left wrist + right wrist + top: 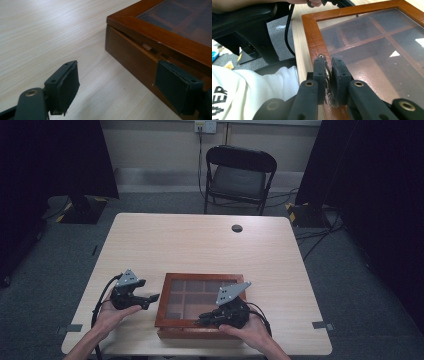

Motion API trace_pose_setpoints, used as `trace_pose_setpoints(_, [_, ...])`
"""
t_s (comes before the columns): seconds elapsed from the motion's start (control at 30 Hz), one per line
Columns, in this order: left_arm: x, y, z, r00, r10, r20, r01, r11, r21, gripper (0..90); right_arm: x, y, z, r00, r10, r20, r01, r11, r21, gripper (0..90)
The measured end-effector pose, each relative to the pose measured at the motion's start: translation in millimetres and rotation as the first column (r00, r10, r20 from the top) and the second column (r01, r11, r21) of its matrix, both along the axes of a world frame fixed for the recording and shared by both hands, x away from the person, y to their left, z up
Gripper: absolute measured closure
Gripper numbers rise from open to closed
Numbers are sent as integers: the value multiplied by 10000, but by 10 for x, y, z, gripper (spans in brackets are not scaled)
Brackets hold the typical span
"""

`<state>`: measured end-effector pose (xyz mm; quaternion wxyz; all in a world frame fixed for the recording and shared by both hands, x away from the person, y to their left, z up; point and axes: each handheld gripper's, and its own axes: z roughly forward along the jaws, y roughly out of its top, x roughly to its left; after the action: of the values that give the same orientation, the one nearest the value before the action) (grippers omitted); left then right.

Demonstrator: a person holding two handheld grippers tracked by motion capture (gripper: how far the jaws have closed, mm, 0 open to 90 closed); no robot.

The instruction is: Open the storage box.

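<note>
A brown wooden box (162,306) with a glass lid over several compartments lies near the table's front edge. My right gripper (202,319) reaches over its front rim. In the right gripper view the gripper (329,67) is shut on a small metal clasp (327,76) on the lid's frame (312,37). My left gripper (152,297) hovers just left of the box, open. In the left gripper view the gripper (121,83) has nothing between its pads, and the box's side (130,52) is close ahead. A narrow gap shows there between lid and base.
The light wooden table (200,245) has a cable hole (237,228) at the back. Behind it stands a black folding chair (240,175), with cables on the floor. A white sleeve (249,85) and a black seat edge (244,22) lie near the front edge.
</note>
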<state>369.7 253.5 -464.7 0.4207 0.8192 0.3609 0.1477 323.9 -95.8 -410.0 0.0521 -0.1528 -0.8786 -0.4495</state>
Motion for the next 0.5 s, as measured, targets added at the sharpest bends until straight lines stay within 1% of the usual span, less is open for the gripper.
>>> trace_pose_setpoints(0.03, [0, 1, 2, 9999, -97, 39, 97, 10000, 7, 189, 6, 1, 17, 10000, 1, 22, -1, 10000, 16, 826])
trace_pose_setpoints(0.1, [-10, -11, 4, 9998, -205, 55, 206, 9996, -198, 187, 14, 1, 49, 10000, -17, -17, 17, 10000, -7, 826])
trace_pose_setpoints(0.13, [-16, -13, 10, 9995, -304, 78, 305, 9993, -232, 186, 15, 4, 57, 10000, -24, -8, 24, 10000, -10, 826])
trace_pose_setpoints(0.17, [-20, -13, 15, 9993, -331, 151, 333, 9993, -175, 191, 22, 6, 68, 10000, -1, -7, 1, 10000, -28, 826])
trace_pose_setpoints(0.2, [-24, -16, 14, 9994, -318, 150, 322, 9991, -283, 197, 28, 3, 78, 10000, -7, -34, 7, 10000, -27, 826])
trace_pose_setpoints(0.27, [-16, -7, 10, 9994, -347, -10, 346, 9979, -540, 223, 42, 0, 100, 10000, -4, -78, 4, 10000, -38, 826])
trace_pose_setpoints(0.33, [-8, 4, 7, 9992, -386, -48, 382, 9970, -672, 213, 50, -1, 124, 10000, 16, -50, -16, 10000, -55, 826])
trace_pose_setpoints(0.4, [-17, -11, 4, 9984, -556, -49, 552, 9968, -581, 197, 63, 3, 164, 10000, 35, -2, -35, 10000, -44, 826])
trace_pose_setpoints(0.43, [-19, -17, 4, 9976, -688, 5, 687, 9968, -406, 197, 69, 6, 185, 10000, 43, 17, -42, 10000, -65, 825])
trace_pose_setpoints(0.5, [-38, -58, 3, 9949, -1005, 57, 1007, 9946, -269, 193, 87, 10, 223, 10000, 57, -10, -57, 10000, -79, 826])
